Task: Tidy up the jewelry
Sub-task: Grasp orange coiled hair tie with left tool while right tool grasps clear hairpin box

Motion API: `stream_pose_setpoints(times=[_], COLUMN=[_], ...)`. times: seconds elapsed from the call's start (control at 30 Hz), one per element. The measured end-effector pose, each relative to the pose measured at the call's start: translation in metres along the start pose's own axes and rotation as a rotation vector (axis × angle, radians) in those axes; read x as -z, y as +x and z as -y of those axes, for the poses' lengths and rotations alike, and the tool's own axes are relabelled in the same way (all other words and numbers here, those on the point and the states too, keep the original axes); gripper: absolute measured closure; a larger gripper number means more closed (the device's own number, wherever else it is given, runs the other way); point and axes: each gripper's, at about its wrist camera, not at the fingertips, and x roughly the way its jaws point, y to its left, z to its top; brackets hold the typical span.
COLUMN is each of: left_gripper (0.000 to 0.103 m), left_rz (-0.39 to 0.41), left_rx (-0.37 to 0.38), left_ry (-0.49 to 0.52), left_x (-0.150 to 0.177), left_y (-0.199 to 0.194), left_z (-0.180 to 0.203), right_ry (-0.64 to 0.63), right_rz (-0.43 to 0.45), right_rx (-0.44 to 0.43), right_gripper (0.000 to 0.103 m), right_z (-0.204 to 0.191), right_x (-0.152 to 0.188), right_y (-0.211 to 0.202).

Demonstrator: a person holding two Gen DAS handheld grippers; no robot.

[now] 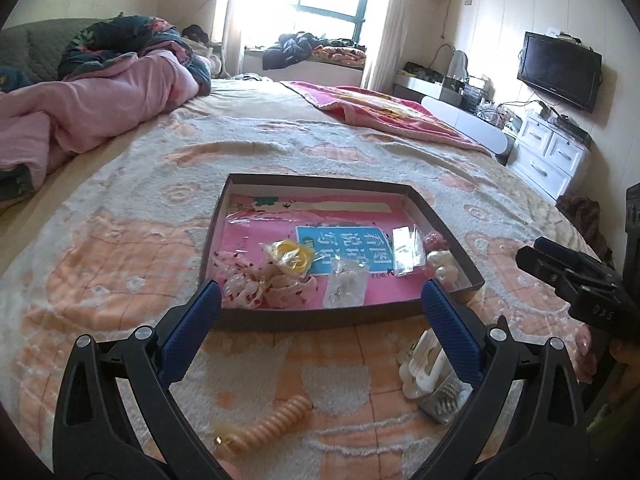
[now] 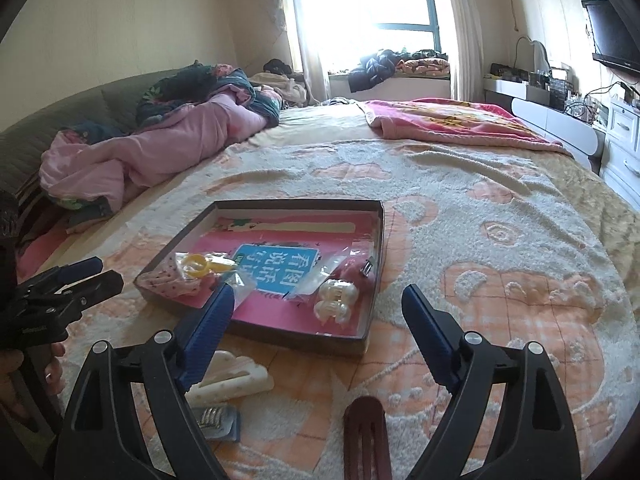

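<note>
One shallow tray (image 1: 320,318), yellow ring (image 1: 292,261), pearl clip (image 2: 334,300) inside

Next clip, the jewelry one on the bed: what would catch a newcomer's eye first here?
Probably the shallow brown tray in the middle of the peach patterned blanket, its pink lining scattered with small bagged pieces and a yellow hair tie. Both hand-held grippers, left and right, are wide open near its front edge. Loose on the blanket in front lie a peach coiled hair tie and a white hair clip.
</note>
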Motion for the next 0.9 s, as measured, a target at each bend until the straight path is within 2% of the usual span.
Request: stream_pose_setpoints(times=[0.43,0.9], left_gripper=[0.011,0.012], left_rz=[0.002,-0.045], left_rx=[0.002,-0.064], left_ry=[0.011,0.024], left_x=[0.02,0.051], left_y=[-0.016,-0.024], left_z=[0.0,-0.013], right_ry=[-0.012,-0.078], right_rz=[-0.024,-0.082], right_rx=[-0.014,-0.053], right_gripper=[0.017,0.017], right_z=[-0.014,-0.047], right_x=[0.03,0.064], right_y=[-0.014,-0.011])
